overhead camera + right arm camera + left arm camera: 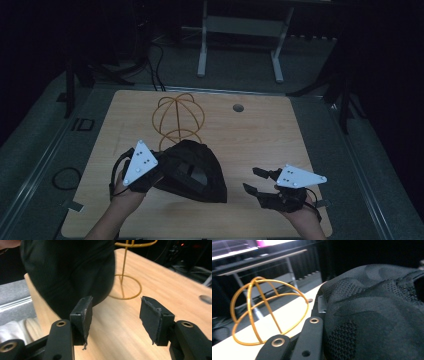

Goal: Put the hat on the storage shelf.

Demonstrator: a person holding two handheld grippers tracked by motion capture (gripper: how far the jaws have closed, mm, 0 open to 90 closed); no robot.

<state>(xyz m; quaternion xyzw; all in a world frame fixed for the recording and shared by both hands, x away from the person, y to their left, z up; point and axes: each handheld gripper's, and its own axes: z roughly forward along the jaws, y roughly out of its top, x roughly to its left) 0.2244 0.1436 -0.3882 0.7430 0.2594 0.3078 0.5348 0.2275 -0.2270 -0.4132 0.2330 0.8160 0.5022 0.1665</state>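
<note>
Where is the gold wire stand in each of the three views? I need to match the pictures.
High view: the gold wire stand stands at the table's far middle-left, just behind the black cap.
Left gripper view: its domed top is at left, beside the cap.
Right gripper view: its stem and ring base are at top centre, right of the cap.
Shared landmark: the black cap.

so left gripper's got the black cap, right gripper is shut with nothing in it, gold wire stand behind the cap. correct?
One thing is off: the right gripper is open, not shut. The right gripper view shows its jaws apart with bare table between them. The rest holds: the left gripper is at the black cap, seemingly holding its edge, and the gold wire stand is behind the cap.
</note>
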